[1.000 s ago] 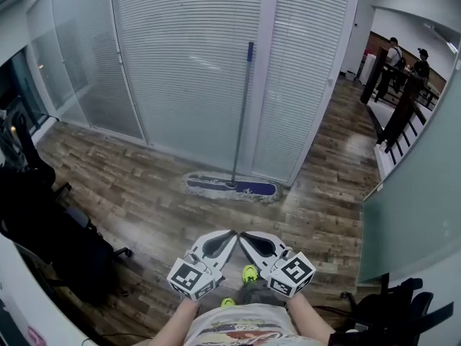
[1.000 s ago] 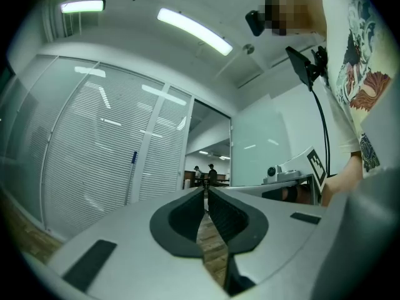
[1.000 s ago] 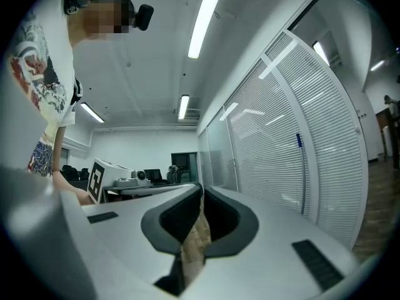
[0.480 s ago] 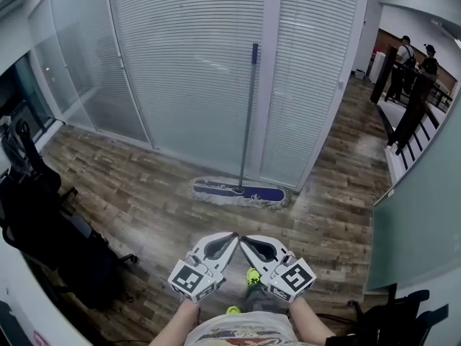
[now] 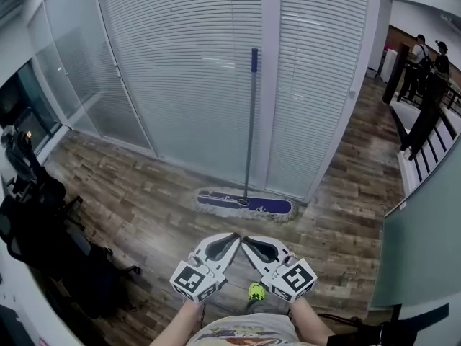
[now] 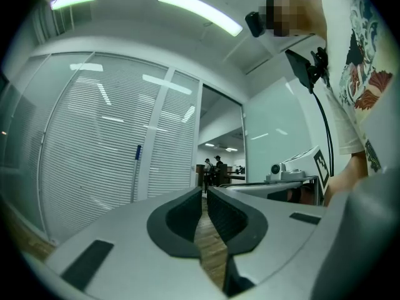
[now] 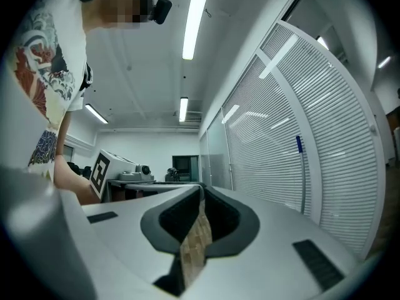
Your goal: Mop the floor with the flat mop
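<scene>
Below, left hand-held gripper (image 5: 232, 237) and right hand-held gripper (image 5: 245, 240) closed, empty, forearms (image 5: 175, 327) cropped, flat mop (image 5: 245, 203) ahead.

The flat mop (image 5: 245, 202) had a deep blue pad with a pale grey fringe, and its grey metal pole ended in a blue grip. The wooden plank floor (image 5: 137, 186) was streaked brown and grey, and the slatted blinds (image 5: 187, 71) were white with horizontal lines. The light grey left gripper (image 5: 229, 236) and right gripper (image 5: 247, 240) bore white cubes with black square markers.
</scene>
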